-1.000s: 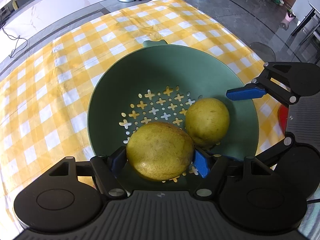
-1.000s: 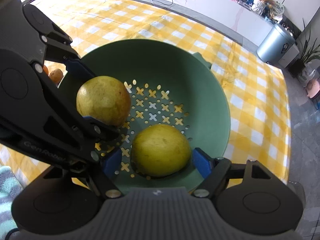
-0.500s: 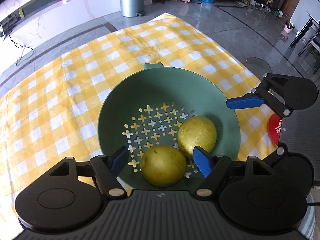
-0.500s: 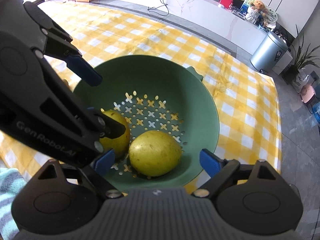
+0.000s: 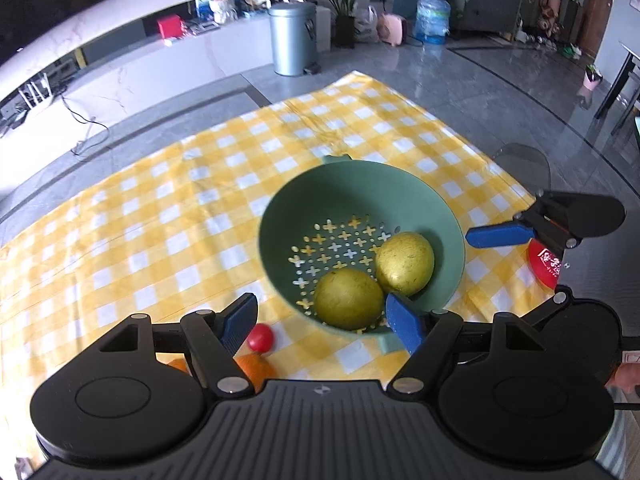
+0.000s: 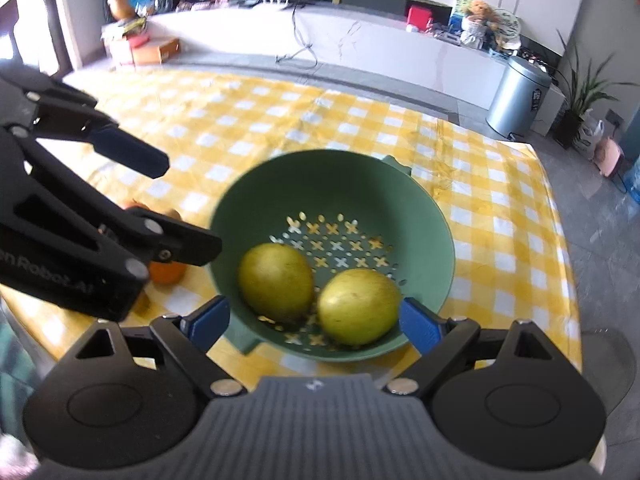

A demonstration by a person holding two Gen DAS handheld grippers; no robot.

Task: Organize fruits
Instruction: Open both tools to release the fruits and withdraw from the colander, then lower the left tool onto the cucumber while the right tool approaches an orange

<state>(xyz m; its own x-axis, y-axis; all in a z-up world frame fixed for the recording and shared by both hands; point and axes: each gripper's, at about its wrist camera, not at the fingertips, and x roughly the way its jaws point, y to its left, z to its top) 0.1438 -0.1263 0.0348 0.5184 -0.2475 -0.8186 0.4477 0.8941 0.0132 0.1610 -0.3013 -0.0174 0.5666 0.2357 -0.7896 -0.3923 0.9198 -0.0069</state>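
Note:
A green colander [image 5: 360, 184] [image 6: 332, 176] sits on the yellow checked cloth. Two yellow-green fruits lie side by side in it: one nearer [image 5: 349, 298] [image 6: 276, 280], one beside it [image 5: 405, 263] [image 6: 359, 306]. My left gripper [image 5: 322, 318] is open and empty, raised above the colander's near rim. My right gripper [image 6: 314, 320] is open and empty, also raised over the near rim; it shows at the right in the left wrist view [image 5: 500, 235]. A small red fruit [image 5: 261, 338] and an orange [image 5: 252, 366] [image 6: 167, 273] lie on the cloth left of the colander.
A red round thing [image 5: 544, 266] lies at the cloth's right edge. The cloth [image 5: 160, 216] stretches far and left of the colander. A metal bin [image 5: 293, 38] and a white bench stand beyond on the floor.
My left gripper opened and let its fruit drop into the colander next to the other. Both grippers drew back and rose, so the colander looks smaller and the loose fruits came into view.

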